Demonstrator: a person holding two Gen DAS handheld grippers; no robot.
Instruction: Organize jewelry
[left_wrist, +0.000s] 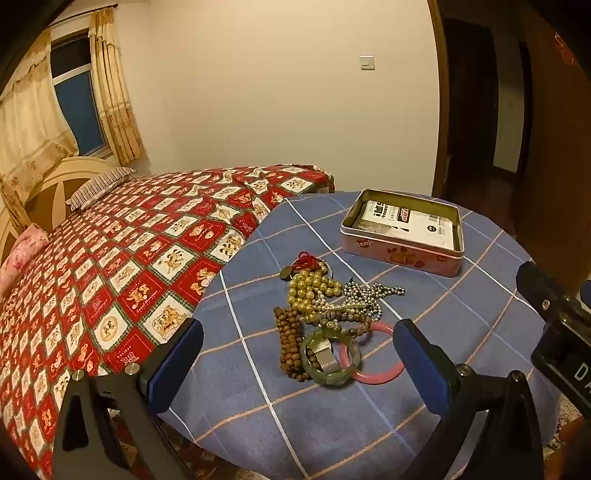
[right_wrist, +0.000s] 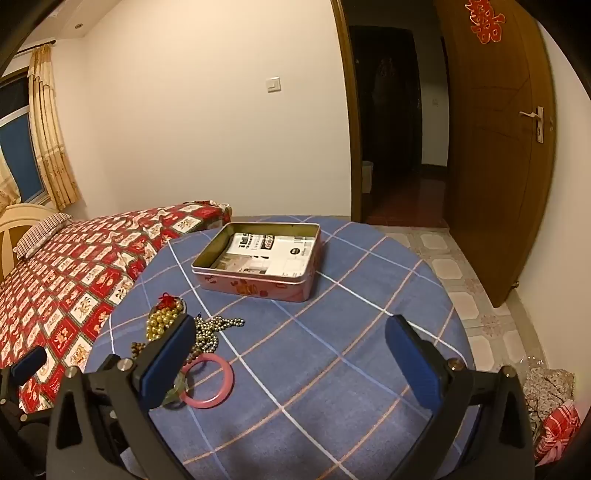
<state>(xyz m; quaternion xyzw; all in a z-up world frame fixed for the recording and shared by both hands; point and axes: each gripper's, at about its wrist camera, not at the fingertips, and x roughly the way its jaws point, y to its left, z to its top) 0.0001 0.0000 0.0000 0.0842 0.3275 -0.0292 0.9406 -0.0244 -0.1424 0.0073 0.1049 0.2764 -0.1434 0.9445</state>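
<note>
- The round table (left_wrist: 369, 424), under a blue checked cloth, carries everything; a bed (left_wrist: 110, 258) with a red patterned cover stands against its left edge.
- A pink tin (left_wrist: 402, 254) sits open near the table's far edge. Only a printed card or packet lies inside; no jewelry shows in it.
- The jewelry heap (left_wrist: 325, 317) lies near the middle of the table, toward the bed side, well apart from the tin.
- In the heap: gold-coloured beads (left_wrist: 310, 291), a silver bead string (left_wrist: 369, 295), brown wooden beads (left_wrist: 290, 343), a green bangle (left_wrist: 325, 373) and a pink bangle (left_wrist: 384, 373) at the near side, a red cord at the far side.
- As I judge it, sorting has not begun: every piece is left to move.
- The left gripper (left_wrist: 299, 365) hangs tilted downward over the near side of the heap, jaws spread wide, holding nothing.
- The right gripper (right_wrist: 291, 362) is tilted down likewise over bare cloth just right of the heap, jaws fully apart and empty.
</note>
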